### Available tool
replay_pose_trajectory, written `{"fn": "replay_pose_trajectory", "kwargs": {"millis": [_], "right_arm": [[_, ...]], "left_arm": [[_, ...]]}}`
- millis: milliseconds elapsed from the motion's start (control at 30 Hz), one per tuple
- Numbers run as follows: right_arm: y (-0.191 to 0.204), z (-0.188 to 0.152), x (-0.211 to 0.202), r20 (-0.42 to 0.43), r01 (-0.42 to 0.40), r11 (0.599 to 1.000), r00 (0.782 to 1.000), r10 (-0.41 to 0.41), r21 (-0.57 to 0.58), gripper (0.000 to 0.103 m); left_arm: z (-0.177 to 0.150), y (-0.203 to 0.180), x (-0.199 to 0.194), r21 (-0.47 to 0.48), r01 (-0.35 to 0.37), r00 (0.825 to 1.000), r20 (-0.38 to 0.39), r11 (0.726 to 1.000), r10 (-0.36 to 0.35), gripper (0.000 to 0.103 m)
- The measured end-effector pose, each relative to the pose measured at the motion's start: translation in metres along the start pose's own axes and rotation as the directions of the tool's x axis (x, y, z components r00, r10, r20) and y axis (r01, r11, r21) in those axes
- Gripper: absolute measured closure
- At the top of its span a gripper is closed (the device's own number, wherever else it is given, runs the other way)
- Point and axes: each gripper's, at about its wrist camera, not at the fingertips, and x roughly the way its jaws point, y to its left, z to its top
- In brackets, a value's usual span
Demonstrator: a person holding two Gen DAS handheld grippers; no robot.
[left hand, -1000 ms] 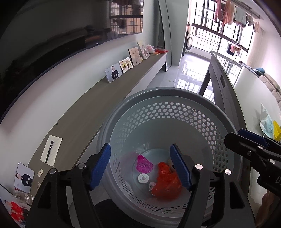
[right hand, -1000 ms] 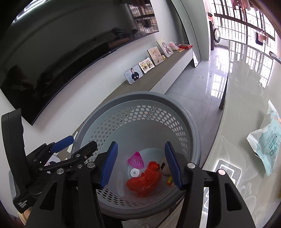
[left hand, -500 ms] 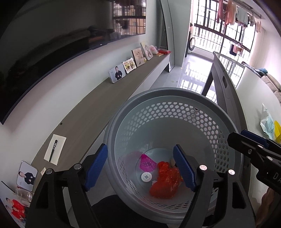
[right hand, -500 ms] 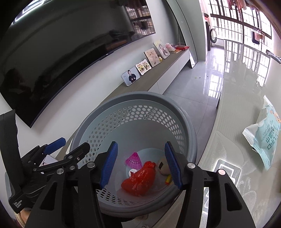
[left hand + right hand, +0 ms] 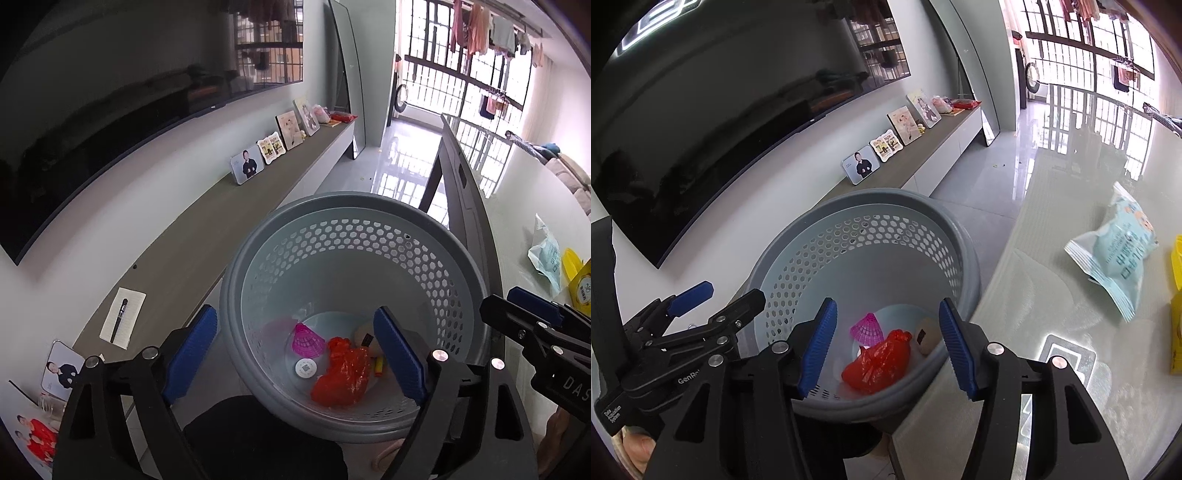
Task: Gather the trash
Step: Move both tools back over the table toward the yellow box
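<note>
Basket point(image 5: 354, 236): grey, perforated wall, standing beside the near edge of the glossy surface point(image 5: 1052, 314); open top faces both cameras.
Basket contents: red plastic bag point(image 5: 343, 376), pink shuttlecock point(image 5: 308, 334), small white round disc point(image 5: 305, 367), a beige rounded item point(image 5: 927, 334) and a small yellow-and-red piece point(image 5: 378, 363); all lie on the basket floor.
Trash outside basket: pale blue snack packet point(image 5: 1115, 254) lies on the surface, well apart from the basket; yellow packaging point(image 5: 1176, 302) is at the surface's right edge, cut off by the frame.
Hard to make out: the beige item, possibly a food wrapper; its dark label is unreadable.
Left gripper point(image 5: 291, 354): jaws opening, nothing between the pads; the basket only shows behind them.
Right gripper point(image 5: 888, 343): jaws part-open, released, nothing grasped.
Change: left jaws stand wider than a second ago; basket contents unmoved.
</note>
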Motion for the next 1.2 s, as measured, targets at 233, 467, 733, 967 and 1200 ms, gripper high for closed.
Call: {"fn": "replay_pose_trajectory", "kwargs": {"millis": [233, 467, 733, 967, 1200], "right_arm": [[-0.011, -0.011, -0.019, 0.016, 0.015, 0.999, 1.000, -0.015, 0.029, 0.047], [-0.029, -0.024, -0.042, 0.033, 0.043, 0.997, 0.998, -0.046, 0.062, 0.047], [-0.067, -0.051, -0.087, 0.067, 0.116, 0.984, 0.990, -0.126, 0.134, 0.047], [-0.111, -0.082, -0.139, 0.091, 0.203, 0.956, 0.970, -0.227, 0.213, 0.047], [-0.157, -0.108, -0.178, 0.099, 0.273, 0.916, 0.944, -0.313, 0.293, 0.047]], "left_arm": [[-0.003, -0.015, -0.013, 0.021, 0.013, 1.000, 0.010, 1.000, -0.013, 0.014], [-0.005, -0.033, -0.022, 0.035, 0.045, 0.999, 0.012, 0.998, -0.045, 0.013], [-0.012, -0.074, -0.033, 0.095, 0.121, 0.992, 0.010, 0.988, -0.123, 0.012], [-0.015, -0.119, -0.039, 0.156, 0.189, 0.982, -0.003, 0.969, -0.191, 0.012], [-0.013, -0.168, -0.042, 0.215, 0.235, 0.971, -0.008, 0.948, -0.239, 0.012]]}}
